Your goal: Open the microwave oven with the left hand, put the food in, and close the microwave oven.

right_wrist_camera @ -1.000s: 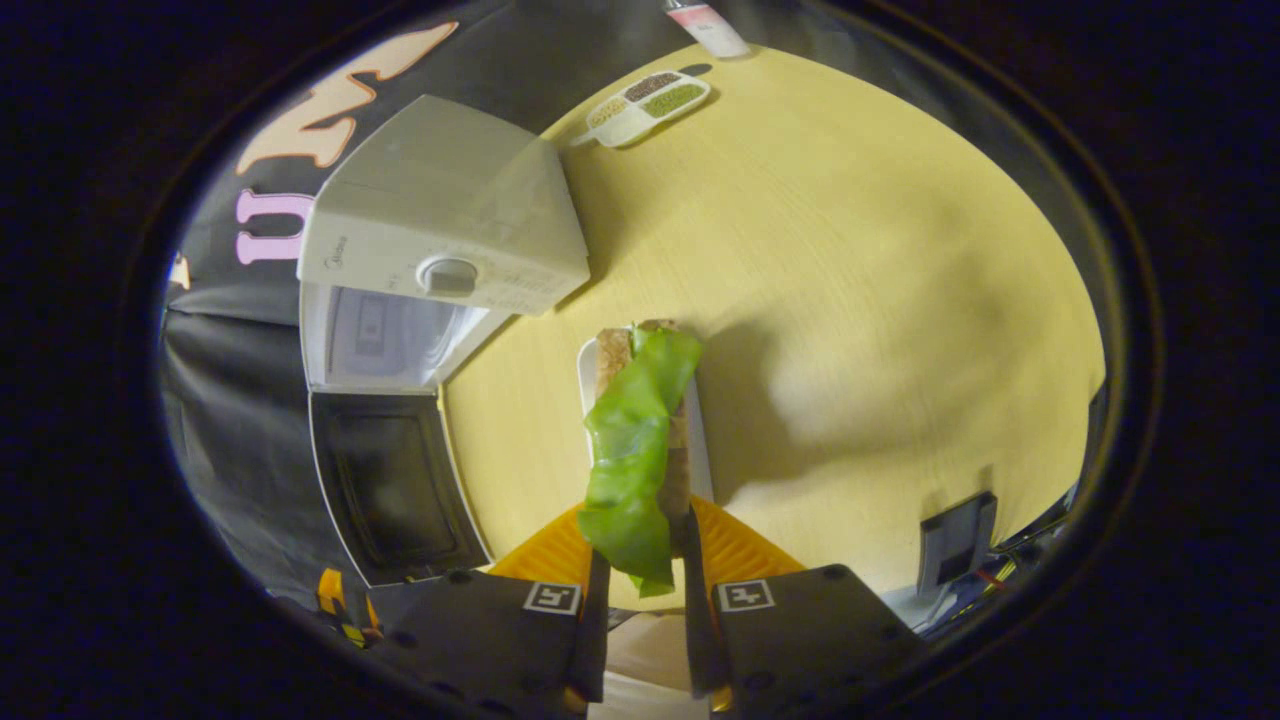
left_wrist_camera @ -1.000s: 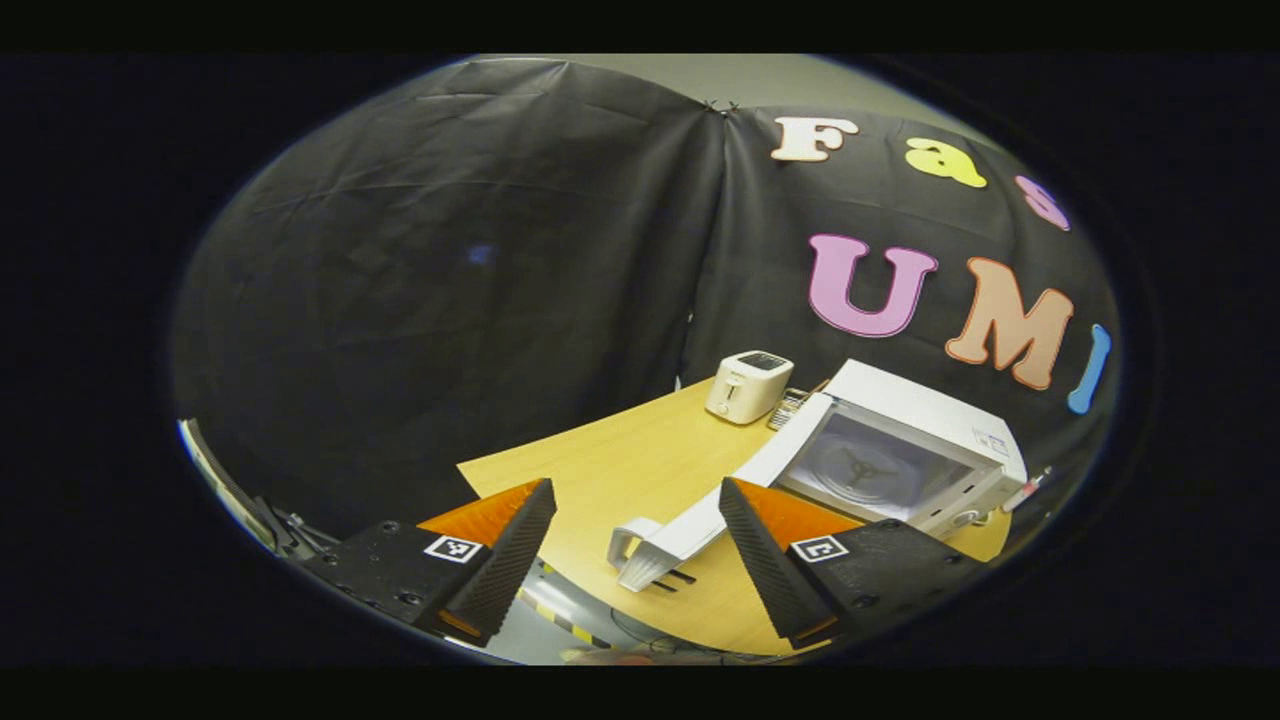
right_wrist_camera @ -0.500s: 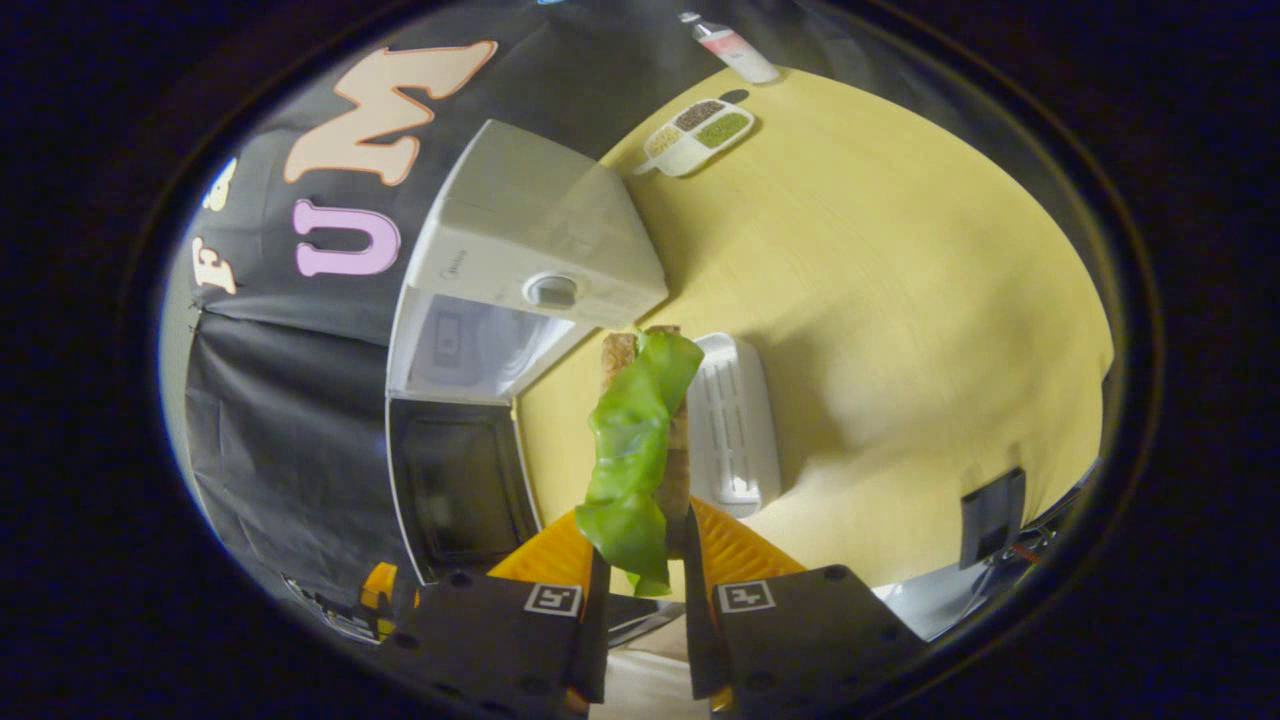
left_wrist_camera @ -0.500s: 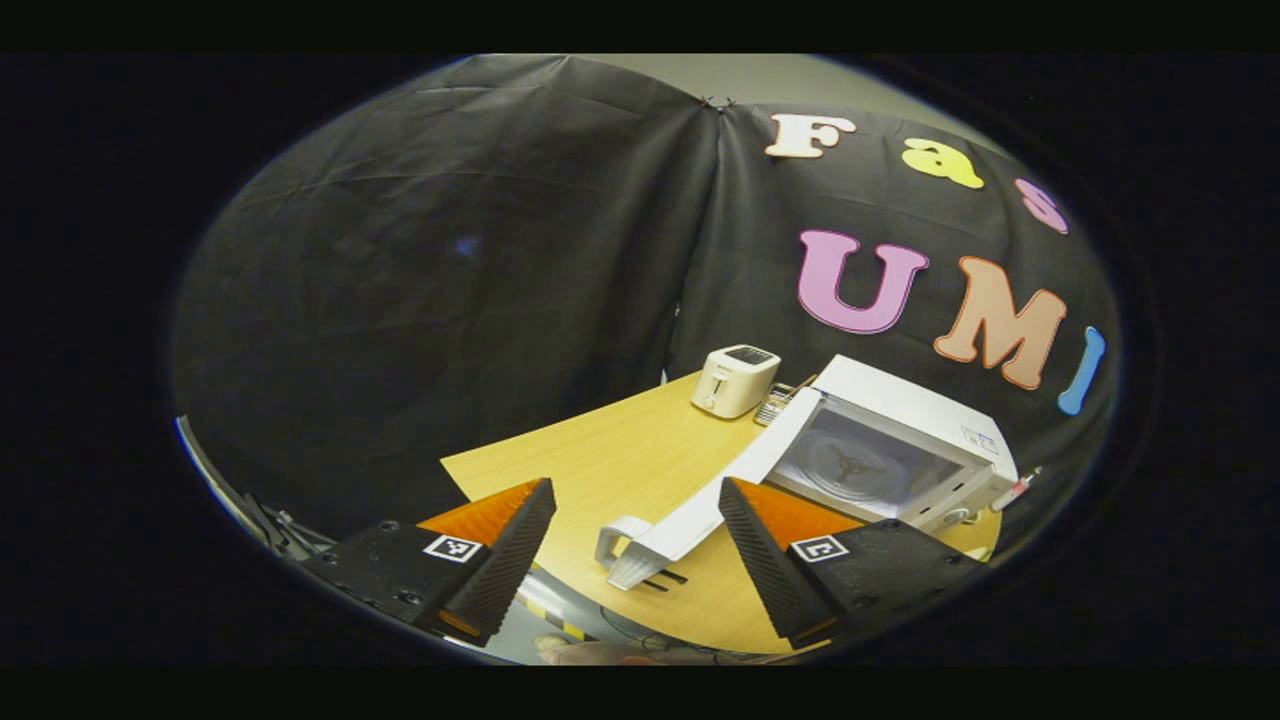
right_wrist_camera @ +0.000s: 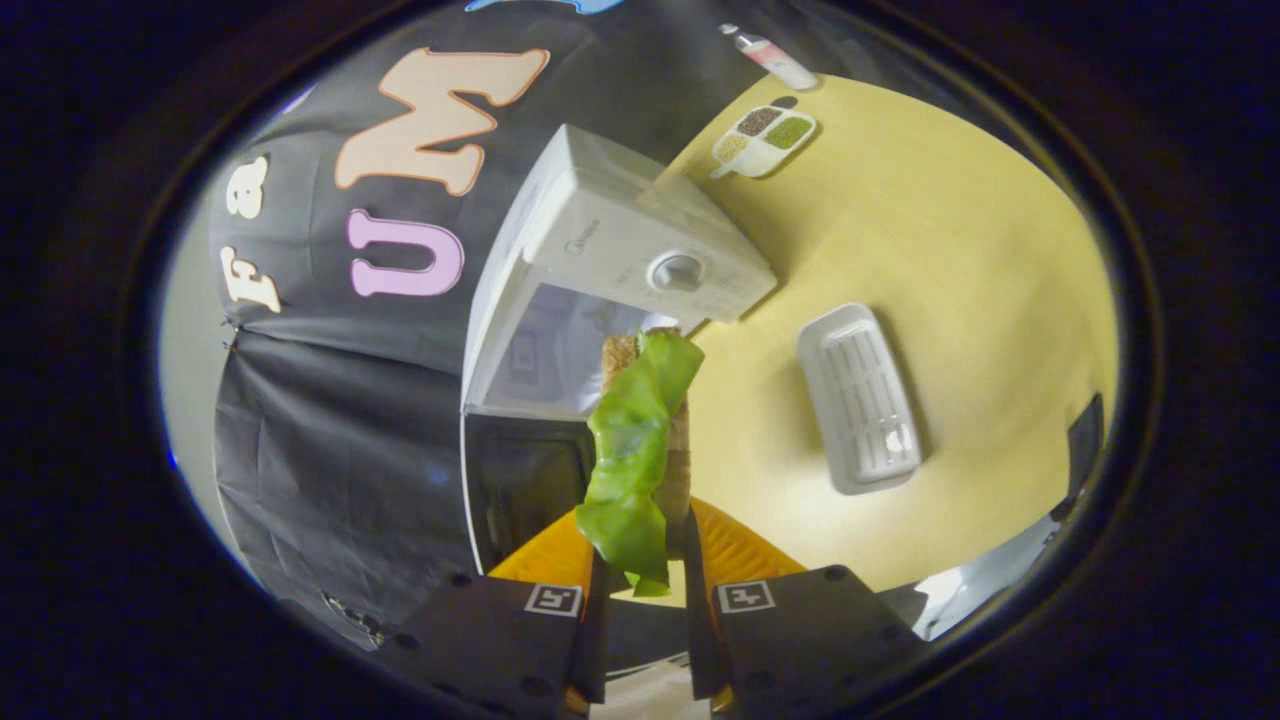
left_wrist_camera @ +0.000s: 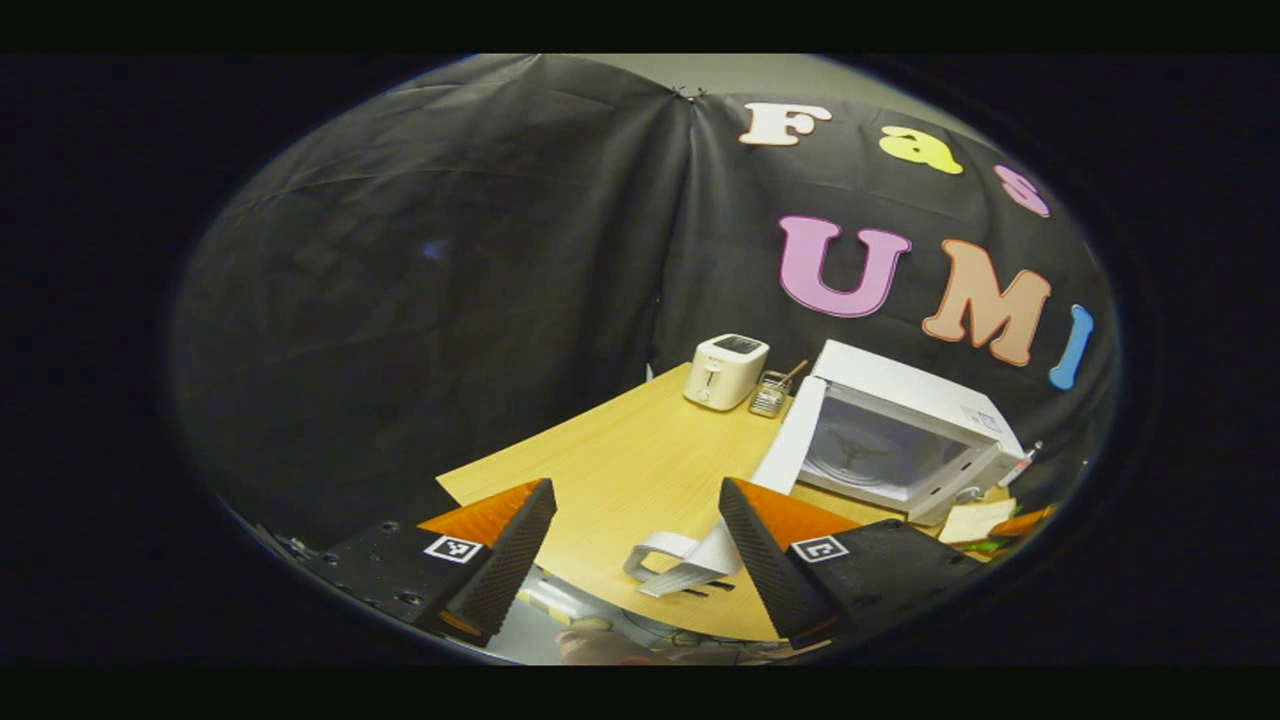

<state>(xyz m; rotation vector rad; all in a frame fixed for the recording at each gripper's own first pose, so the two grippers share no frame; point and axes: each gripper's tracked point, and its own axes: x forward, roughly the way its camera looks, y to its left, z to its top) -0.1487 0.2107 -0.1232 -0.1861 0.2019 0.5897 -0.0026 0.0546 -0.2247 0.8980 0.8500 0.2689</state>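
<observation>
Right gripper clamped on the lettuce sandwich, held just in front of the open microwave cavity. Judgement: go in level, clear the door edge, set down on the turntable. Left gripper fingers apart, holding nothing.

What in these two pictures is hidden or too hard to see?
- Sandwich, right gripper view: a lettuce leaf covers its filling.
- Microwave cavity floor, right gripper view: the sandwich blocks part of it.
- Divided dish, right gripper view: contents too small to identify.
- Door handle, left gripper view: partly behind the left gripper.
</observation>
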